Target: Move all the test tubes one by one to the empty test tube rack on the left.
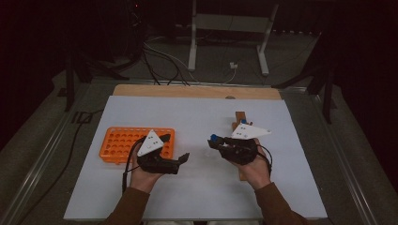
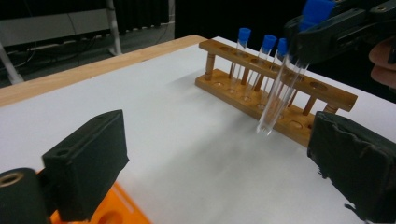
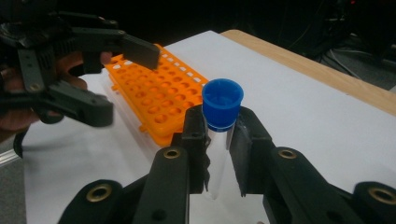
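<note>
Blue-capped and clear, the test tube [image 3: 219,135] is sitting clenched between the jaws of our right gripper [image 3: 218,154], which we are holding above the white table [image 1: 197,187]. Beside it we are keeping our left gripper [image 1: 180,159] spread wide with nothing between its jaws. Farther off, the orange rack [image 1: 119,143] is lying to the left, and the wooden rack [image 2: 261,88] is holding three more capped tubes.
</note>
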`<action>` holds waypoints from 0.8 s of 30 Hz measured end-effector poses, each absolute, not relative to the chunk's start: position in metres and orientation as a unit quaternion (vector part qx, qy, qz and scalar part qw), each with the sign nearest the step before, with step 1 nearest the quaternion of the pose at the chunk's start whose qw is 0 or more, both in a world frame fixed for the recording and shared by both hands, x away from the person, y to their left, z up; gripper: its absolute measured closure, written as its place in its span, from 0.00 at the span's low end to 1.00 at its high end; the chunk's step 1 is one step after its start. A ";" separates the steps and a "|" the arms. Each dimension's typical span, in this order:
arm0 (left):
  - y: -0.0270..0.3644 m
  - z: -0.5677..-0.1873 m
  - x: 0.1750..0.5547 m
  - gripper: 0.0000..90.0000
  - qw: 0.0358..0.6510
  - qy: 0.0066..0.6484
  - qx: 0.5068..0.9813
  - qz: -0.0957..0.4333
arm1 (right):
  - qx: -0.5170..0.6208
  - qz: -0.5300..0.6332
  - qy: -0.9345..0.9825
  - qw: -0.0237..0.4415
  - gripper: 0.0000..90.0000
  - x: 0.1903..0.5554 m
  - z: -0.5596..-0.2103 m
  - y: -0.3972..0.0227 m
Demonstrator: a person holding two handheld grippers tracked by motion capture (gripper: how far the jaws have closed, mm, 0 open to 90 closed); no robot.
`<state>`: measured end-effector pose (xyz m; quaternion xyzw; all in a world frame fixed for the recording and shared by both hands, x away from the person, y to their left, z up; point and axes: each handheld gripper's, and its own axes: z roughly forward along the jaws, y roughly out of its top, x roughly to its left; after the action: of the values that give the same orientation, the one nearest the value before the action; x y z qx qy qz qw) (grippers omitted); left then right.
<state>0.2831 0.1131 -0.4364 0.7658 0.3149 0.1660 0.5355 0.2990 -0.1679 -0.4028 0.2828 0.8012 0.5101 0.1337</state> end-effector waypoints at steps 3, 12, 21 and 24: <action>0.107 -0.436 0.284 0.11 0.536 0.309 0.769 0.163 | 0.282 0.510 0.802 0.128 0.85 0.300 -0.404 -0.161; 0.086 -0.437 0.283 0.44 0.535 0.276 0.785 0.146 | 0.274 0.517 0.804 0.111 0.85 0.300 -0.408 -0.144; 0.081 -0.439 0.283 0.70 0.527 0.258 0.796 0.150 | 0.267 0.520 0.804 0.107 0.85 0.299 -0.408 -0.137; 0.080 -0.440 0.283 0.78 0.527 0.255 0.797 0.150 | 0.265 0.520 0.805 0.104 0.85 0.298 -0.408 -0.134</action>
<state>0.2831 0.0803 -0.4402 0.7970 0.2545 0.1495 0.5269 0.2985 -0.1339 -0.4076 0.2652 0.8052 0.5202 0.1036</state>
